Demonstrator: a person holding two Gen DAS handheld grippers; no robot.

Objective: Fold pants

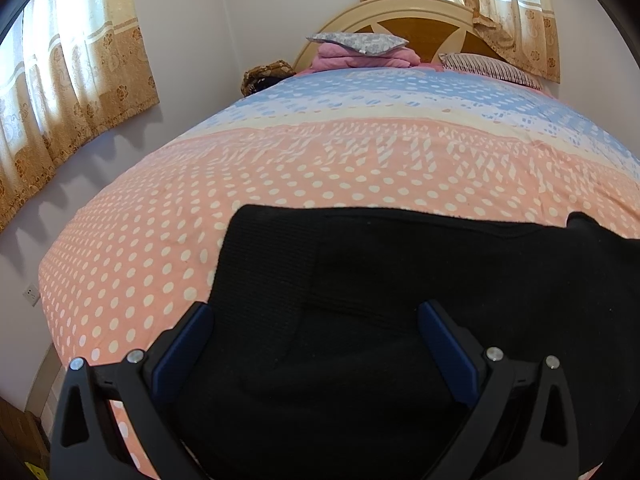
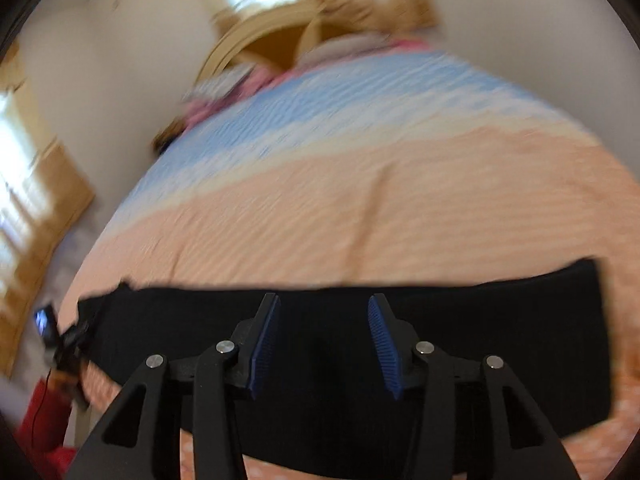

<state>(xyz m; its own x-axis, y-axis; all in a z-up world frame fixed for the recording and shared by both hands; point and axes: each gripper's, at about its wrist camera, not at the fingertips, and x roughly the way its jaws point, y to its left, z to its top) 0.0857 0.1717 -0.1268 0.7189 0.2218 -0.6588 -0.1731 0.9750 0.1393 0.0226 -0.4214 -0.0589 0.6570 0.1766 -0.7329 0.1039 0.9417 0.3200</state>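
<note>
a: where were the pants at that point?

b: flat on the bedspread, at the near end of the bed, on the pink dotted part. in the right wrist view they ran as a long dark band across the frame. that picture was smeared, so small detail was lost.

a: and the grippers?

b: the left gripper had its jaws spread wide above the black cloth, with nothing between them. one blue pad sat near the cloth's left edge, the other over the middle. the right gripper was parted too, though less widely, and it also held nothing. i couldn't tell if either one was touching the fabric.

a: how did you expect the cloth to handle?

b: it looked like a knit, with a ribbed texture in the left view. so i judged it soft and limp, fairly thick, not slippery. it would sag from any pinch point and could stretch if pulled hard. not fragile at all.

a: where would you have taken hold?

b: at the edges, not the middle. a pinch in the middle would only bunch it. i'd have taken the left edge near the far corner with the left gripper, and a matching spot along the band with the right, so that both lifted together and the fold stayed square. the layers were thick there, so a wide opening seemed sensible.

a: anything nearby in the way?

b: no. the pillows lay well apart, up by the headboard.
</note>
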